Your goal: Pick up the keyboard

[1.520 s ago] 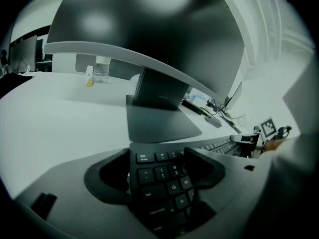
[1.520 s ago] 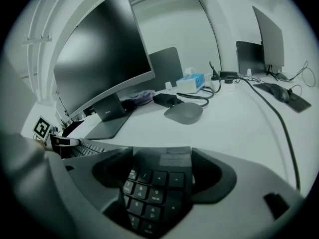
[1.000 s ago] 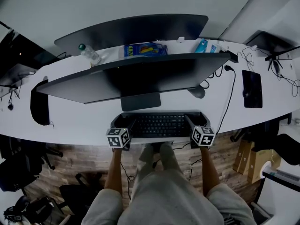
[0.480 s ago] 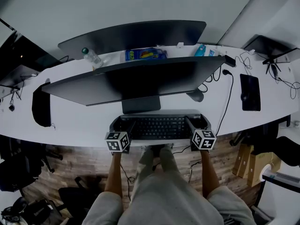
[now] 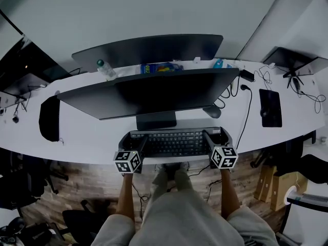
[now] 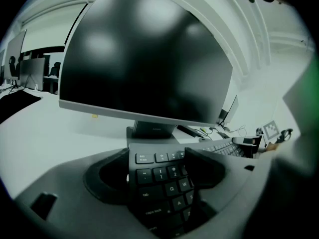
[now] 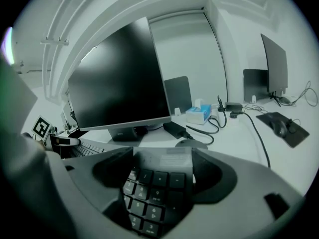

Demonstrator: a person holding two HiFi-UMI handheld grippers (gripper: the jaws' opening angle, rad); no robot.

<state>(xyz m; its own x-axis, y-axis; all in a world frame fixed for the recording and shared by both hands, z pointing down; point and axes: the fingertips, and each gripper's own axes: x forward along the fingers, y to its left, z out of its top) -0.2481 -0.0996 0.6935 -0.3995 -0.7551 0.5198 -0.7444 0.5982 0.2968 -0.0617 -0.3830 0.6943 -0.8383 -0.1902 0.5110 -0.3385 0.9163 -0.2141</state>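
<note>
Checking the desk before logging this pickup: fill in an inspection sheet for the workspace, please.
Surface: white desk, bare at the front left.
Job's things: black keyboard in front of the monitor, gripped at both ends.
Clutter: bottle, blue packet, mouse pad, black pad at left.
Grippers: left gripper shut on keyboard's left end; right gripper on its right end.
Cables: black cable right of the monitor; thin wires near the mouse pad.
Surroundings: second monitor behind, wood floor, cardboard boxes.
</note>
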